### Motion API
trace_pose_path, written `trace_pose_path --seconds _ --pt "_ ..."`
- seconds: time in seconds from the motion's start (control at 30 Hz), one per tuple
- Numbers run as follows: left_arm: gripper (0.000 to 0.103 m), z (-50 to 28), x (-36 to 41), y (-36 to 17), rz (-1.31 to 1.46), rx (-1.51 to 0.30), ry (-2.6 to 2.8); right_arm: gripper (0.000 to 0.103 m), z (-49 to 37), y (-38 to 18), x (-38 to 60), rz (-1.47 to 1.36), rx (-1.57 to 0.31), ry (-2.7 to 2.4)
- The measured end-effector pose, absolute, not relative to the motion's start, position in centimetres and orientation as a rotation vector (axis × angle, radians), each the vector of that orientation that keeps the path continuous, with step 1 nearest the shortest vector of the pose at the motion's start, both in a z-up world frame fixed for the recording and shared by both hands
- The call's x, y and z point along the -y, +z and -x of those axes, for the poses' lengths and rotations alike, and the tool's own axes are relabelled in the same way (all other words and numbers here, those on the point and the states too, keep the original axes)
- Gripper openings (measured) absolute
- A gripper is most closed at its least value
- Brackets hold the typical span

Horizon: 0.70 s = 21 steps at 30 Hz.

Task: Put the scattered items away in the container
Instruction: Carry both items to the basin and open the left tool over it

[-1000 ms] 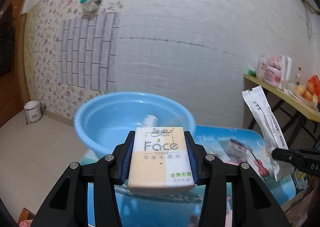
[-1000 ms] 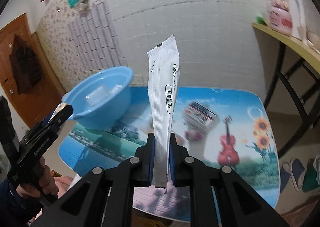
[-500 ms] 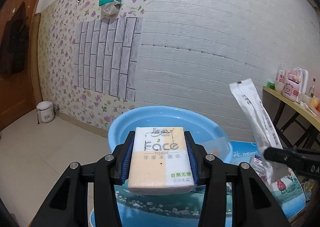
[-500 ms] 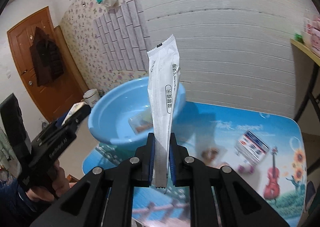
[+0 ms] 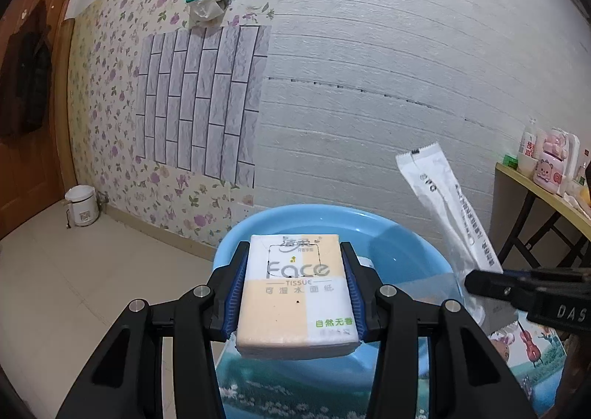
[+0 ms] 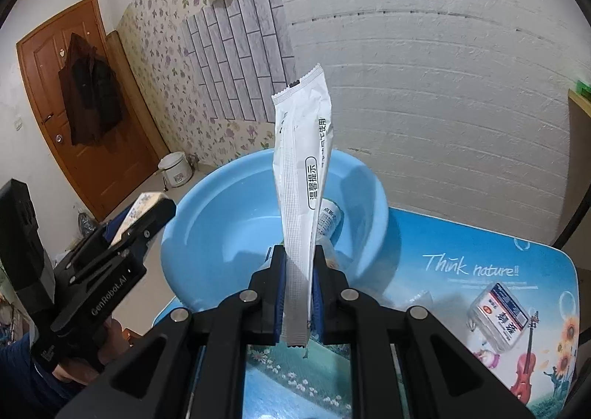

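Note:
My left gripper (image 5: 293, 291) is shut on a pack of Face tissues (image 5: 295, 293) and holds it over the near rim of the blue basin (image 5: 402, 252). My right gripper (image 6: 298, 295) is shut on a long white sachet (image 6: 303, 175) that stands upright in front of the blue basin (image 6: 229, 219). The sachet also shows in the left wrist view (image 5: 447, 208), over the basin's right side. The left gripper with the tissues shows in the right wrist view (image 6: 147, 212), at the basin's left rim. A small white bottle (image 6: 328, 221) lies inside the basin.
The basin stands on a table with a printed blue cover (image 6: 461, 267). A clear box with a label (image 6: 498, 315) lies on the table at the right. A yellow shelf with bottles (image 5: 546, 193) is at the far right. A wooden door (image 6: 77, 116) is at the left.
Both grippers have moved left toward the basin with their items held. The basin now sits closer and lower in both views.

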<state>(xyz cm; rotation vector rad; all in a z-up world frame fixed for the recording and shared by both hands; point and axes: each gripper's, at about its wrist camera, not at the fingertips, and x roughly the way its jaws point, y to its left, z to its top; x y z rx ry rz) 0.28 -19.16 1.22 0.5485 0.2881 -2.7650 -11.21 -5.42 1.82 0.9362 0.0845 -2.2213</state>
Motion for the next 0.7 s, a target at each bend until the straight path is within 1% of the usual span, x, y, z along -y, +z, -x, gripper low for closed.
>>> trace_pose_path --seconds 0.23,0.53,0.7 --pt "0.044 0.3 20.1 1.0 -0.549 -0.316 -2.768 0.014 12.5 0.7 7.4 -0.959 -0.115 -2.203" --pt "0.044 0.4 20.8 0.6 -0.554 -0.33 -2.761 0.014 14.2 -1.1 9.2 -1.049 -0.079 -2.125" --pt "0.044 0.5 20.9 0.7 -0.547 -0.321 -2.765 0.014 14.4 -1.3 10.0 -1.049 -0.08 -2.121"
